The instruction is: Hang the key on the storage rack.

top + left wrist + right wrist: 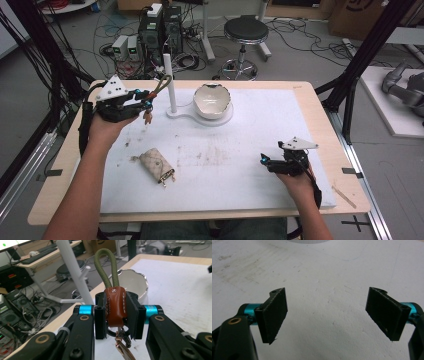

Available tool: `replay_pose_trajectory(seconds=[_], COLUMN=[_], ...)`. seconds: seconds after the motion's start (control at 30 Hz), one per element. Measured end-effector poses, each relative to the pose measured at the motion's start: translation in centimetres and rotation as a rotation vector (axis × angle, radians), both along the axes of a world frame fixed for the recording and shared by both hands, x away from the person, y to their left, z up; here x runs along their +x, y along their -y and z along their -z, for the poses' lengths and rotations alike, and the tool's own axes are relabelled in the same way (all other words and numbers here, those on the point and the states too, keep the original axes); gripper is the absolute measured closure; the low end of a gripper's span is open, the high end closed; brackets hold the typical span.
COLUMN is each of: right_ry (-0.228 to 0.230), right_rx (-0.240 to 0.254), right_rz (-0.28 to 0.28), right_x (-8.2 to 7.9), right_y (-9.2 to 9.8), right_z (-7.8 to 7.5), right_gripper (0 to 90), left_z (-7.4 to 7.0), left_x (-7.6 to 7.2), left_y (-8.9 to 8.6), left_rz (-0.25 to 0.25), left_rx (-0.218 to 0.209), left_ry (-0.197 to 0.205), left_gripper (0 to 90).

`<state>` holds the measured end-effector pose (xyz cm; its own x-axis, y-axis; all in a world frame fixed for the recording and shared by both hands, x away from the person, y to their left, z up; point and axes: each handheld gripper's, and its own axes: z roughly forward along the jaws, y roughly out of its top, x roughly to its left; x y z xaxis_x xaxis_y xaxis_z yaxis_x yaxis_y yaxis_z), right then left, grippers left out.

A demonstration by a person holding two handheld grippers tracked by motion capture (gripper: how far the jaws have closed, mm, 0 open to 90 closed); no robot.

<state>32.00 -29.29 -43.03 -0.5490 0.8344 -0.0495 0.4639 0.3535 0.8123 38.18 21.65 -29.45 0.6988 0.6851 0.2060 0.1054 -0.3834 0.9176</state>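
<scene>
My left gripper (146,100) is raised over the back left of the white mat, shut on a keychain (115,306). The pads press on its brown leather tab; an olive cord loop (106,267) rises above it toward a white peg stand (169,80), and a metal ring with a pendant hangs below (148,117). In the left gripper view the stand's pole (72,272) and side peg are just left of the loop. My right gripper (327,315) hovers low over the mat's right part (263,161), open, with nothing between its pads.
A white bowl with a wavy rim (212,100) sits on the stand's round base beside the pole. A beige quilted key pouch (157,166) lies on the mat at front left. The wooden table edge (320,110) frames the mat. A stool and computers stand on the floor behind.
</scene>
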Motion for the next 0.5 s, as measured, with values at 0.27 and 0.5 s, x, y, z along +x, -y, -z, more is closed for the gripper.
replay_pose_trajectory(seconds=[0.27,0.5], right_ry=[-0.008,-0.014], right_rx=[0.001,0.0], right_rz=[0.006,0.007], right_x=[0.0,-0.1], right_y=[0.2,0.1], right_z=[0.1,0.2], right_gripper=[18.0,18.0], left_z=[0.0,0.9], left_x=[1.9,3.0], left_y=[0.2,0.6], left_rz=[-0.054,-0.07], left_rx=[0.047,0.093], left_ry=[-0.017,-0.044], left_gripper=[70.9,70.9])
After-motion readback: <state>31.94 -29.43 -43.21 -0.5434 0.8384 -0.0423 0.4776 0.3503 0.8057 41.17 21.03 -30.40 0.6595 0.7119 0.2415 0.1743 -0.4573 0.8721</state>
